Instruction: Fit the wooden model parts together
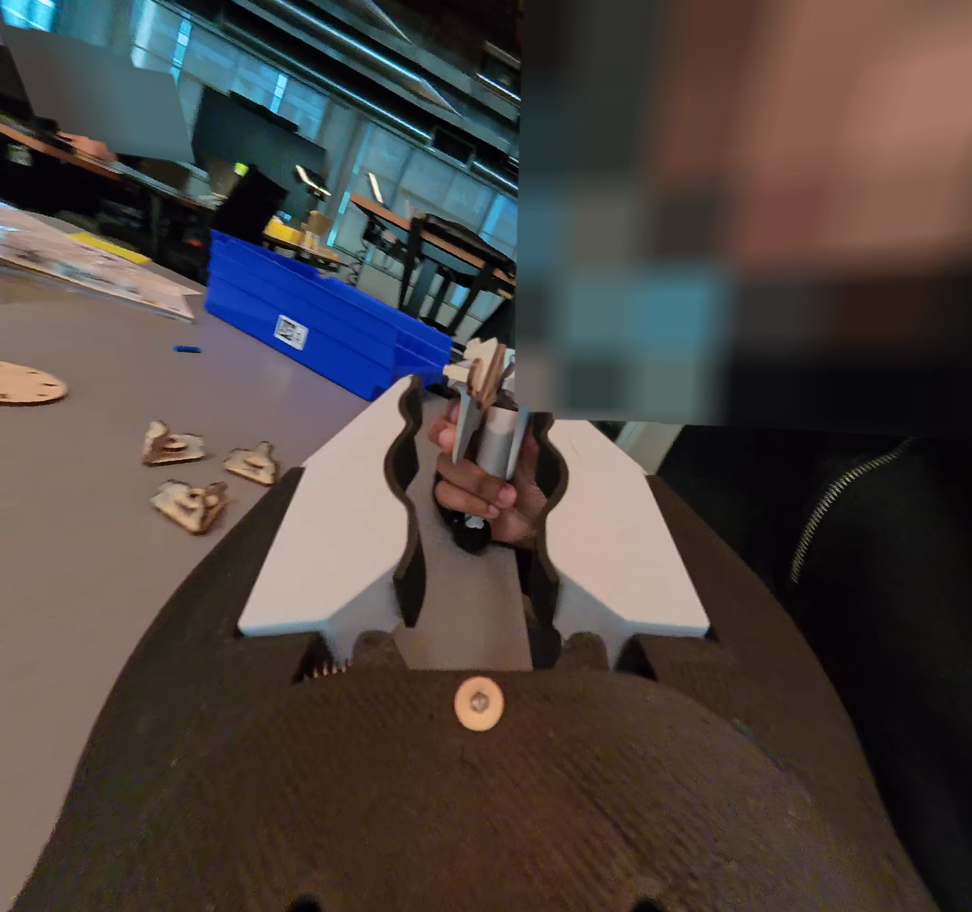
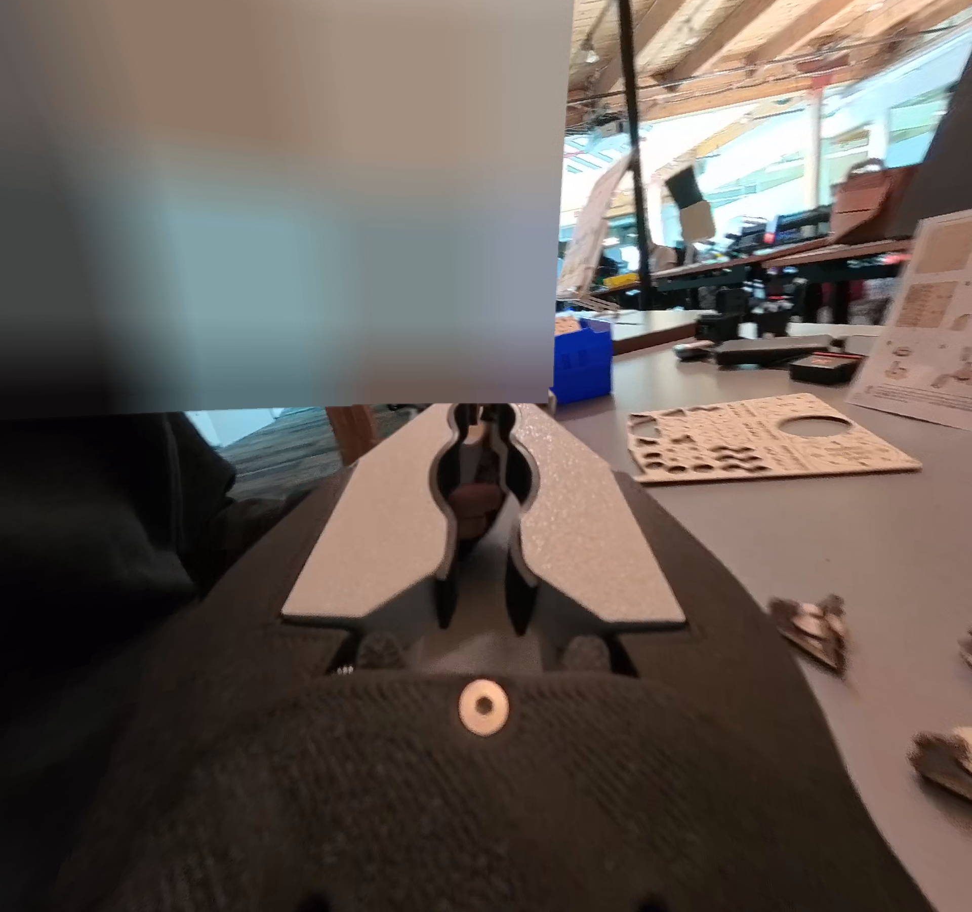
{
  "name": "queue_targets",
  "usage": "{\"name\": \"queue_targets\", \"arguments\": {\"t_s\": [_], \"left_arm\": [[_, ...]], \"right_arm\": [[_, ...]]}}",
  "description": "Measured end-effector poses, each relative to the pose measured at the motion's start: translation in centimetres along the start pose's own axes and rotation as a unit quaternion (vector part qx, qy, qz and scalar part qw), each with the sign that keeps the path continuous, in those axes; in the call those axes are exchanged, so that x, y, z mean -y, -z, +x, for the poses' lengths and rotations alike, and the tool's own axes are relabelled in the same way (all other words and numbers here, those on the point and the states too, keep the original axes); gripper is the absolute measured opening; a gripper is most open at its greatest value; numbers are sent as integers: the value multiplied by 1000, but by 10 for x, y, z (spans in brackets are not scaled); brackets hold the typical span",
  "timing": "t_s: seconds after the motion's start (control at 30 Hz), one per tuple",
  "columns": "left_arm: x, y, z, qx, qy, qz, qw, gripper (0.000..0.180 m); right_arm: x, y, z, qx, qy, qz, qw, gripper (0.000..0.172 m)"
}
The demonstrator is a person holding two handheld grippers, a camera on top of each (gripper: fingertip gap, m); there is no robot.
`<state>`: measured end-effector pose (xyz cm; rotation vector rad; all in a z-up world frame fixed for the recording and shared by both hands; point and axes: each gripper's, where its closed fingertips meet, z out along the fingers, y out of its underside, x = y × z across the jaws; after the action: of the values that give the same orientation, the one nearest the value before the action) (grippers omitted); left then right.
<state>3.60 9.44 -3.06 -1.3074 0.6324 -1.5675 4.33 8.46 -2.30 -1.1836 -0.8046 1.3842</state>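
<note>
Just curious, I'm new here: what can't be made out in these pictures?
Left wrist view: blur patch cuts off the wooden piece's right side.
Right wrist view: blur patch hides whatever sits at the right tool tips.
Right wrist view: wooden bits are motion-smeared, one cut by the edge.

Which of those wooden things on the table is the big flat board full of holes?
Start at the grey table in the right wrist view. Near the blue bin lies a pale, thin wooden sheet. Unlike the small dark-edged wooden pieces nearby, it is a wide flat panel riddled with cut-outs, including one large round hole.
</note>
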Motion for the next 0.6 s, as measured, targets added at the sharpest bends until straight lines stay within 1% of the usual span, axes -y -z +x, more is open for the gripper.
{"name": "queue_targets", "arguments": {"t_s": [0.03, 0.1, 0.17, 0.2, 0.23, 0.3, 0.4, 0.43, 0.47, 0.5, 0.6], "left_arm": [[3, 2, -7, 20, 0, 9, 1000, 45], [9, 7, -14, 42, -4, 25, 999, 47], [11, 9, -18, 53, -3, 32, 998, 46], [11, 9, -17, 47, 3, 32, 998, 46], [10, 8, -17, 42, 10, 31, 999, 46], [7, 6, -16, 33, 20, 22, 999, 45], [2, 3, -15, 29, 21, 7, 999, 45], [0, 2, -14, 27, 21, 4, 999, 44], [-1, 1, -13, 24, 21, 1, 999, 44], [-2, 1, -13, 23, 22, -1, 1000, 43], [-2, 0, -11, 17, 25, -2, 1000, 43]], "right_arm": [[0, 6, 9, -25, 4, -9, 1000, 8], [-4, 18, 29, -80, 17, -45, 996, 8], [-14, 30, 46, -132, 52, -108, 984, 9], [-21, 35, 53, -155, 77, -144, 974, 9], [-29, 40, 60, -178, 108, -183, 961, 9], [-49, 48, 71, -212, 181, -270, 922, 8], [-83, 60, 80, -221, 285, -398, 844, 8], [-92, 63, 82, -221, 313, -427, 819, 8], [-96, 64, 84, -224, 339, -441, 800, 9], [-97, 64, 84, -225, 363, -440, 790, 9], [-100, 60, 78, -207, 391, -431, 786, 10]]}}
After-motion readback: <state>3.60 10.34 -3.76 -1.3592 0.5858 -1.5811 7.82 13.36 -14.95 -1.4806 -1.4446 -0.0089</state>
